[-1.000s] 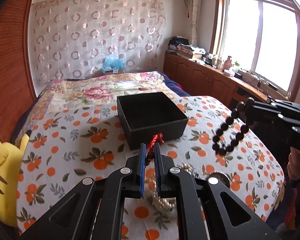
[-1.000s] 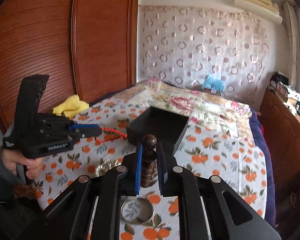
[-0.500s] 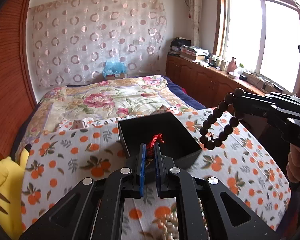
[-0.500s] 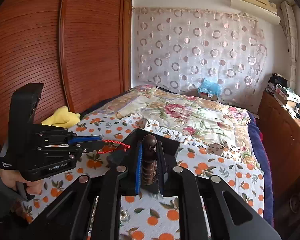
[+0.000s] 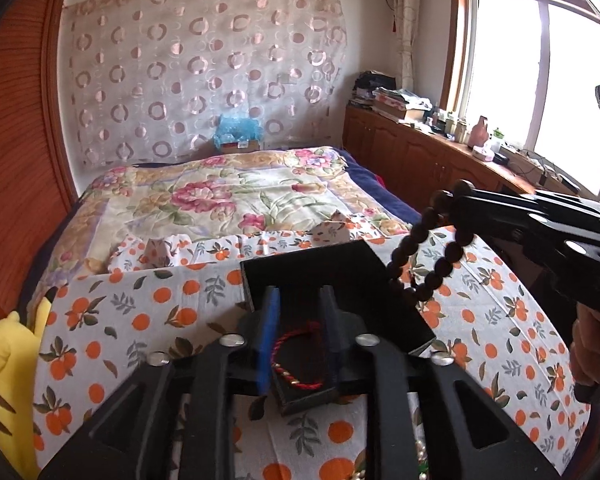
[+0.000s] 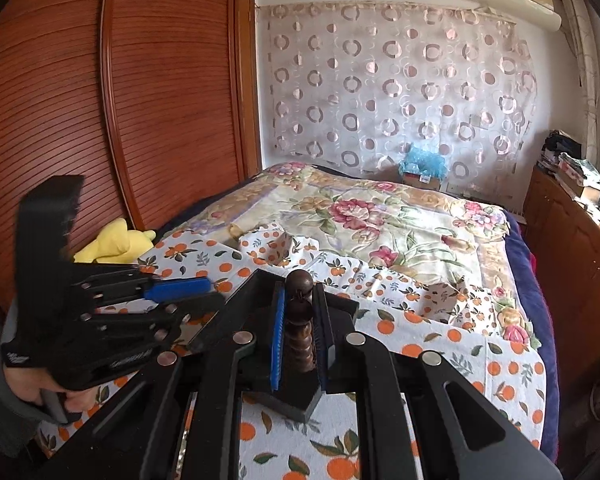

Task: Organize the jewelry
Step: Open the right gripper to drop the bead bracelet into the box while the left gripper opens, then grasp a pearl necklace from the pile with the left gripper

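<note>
- Red cord bracelet (image 5: 298,360) lies inside the black box (image 5: 340,280), low centre of the left wrist view.
- Left gripper (image 5: 298,320) hovers above the box, fingers (image 5: 270,320) spread apart with the bracelet seen in the gap, not touching them.
- Right gripper (image 6: 298,320) pinches a dark bead bracelet (image 6: 299,316) between its fingers (image 6: 278,332), at centre frame.
- In the left wrist view the beads (image 5: 424,264) dangle over the box's right edge, at right of centre.
- Box sits on an orange-print cloth (image 5: 140,308) on the bed (image 5: 220,196).
- Yellow plush (image 5: 0,360) lies at the lower left.

right claw (image 6: 300,324) pinching dark beads (image 6: 299,320) (above black box (image 6: 256,292))
</note>
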Available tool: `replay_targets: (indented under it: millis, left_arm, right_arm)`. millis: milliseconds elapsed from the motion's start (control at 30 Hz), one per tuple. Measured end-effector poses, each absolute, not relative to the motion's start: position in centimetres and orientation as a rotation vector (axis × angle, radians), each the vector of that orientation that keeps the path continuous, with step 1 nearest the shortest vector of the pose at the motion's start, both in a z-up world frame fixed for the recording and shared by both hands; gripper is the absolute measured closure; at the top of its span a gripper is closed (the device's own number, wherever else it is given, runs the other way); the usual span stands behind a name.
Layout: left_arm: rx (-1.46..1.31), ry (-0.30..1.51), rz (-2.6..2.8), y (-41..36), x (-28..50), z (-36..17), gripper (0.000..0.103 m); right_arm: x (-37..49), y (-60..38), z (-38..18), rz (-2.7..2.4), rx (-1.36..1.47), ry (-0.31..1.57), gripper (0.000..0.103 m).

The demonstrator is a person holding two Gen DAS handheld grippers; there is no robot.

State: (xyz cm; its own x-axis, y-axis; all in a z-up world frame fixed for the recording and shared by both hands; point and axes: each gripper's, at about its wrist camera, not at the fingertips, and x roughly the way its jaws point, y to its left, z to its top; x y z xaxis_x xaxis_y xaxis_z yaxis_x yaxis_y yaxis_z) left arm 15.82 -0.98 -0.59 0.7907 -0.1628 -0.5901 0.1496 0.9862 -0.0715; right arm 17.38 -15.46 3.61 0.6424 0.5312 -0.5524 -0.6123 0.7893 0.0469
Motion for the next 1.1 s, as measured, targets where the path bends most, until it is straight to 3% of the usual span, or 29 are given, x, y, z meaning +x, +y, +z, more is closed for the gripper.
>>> replay_targets:
  millis: [400, 567, 1100]
  left_arm:
    - [-0.003, 0.650, -0.149, 0.4, 12.0, -1.1, 0.078]
    - [-0.009, 0.653, -0.164, 0.3, 10.4, -1.7, 0.075]
    - [-0.026, 0.713, -0.213, -0.2, 5.8, -4.6, 0.074]
  right_arm:
    - [20.0, -13.0, 0.6, 0.644, -0.146, 0.642, 0.087]
    - [19.7, -13.3, 0.5, 0.663, -0.122, 0.646, 0.072]
    - [10.8, -18.1, -2.1, 0.654, -0.138, 0.649, 0.071]
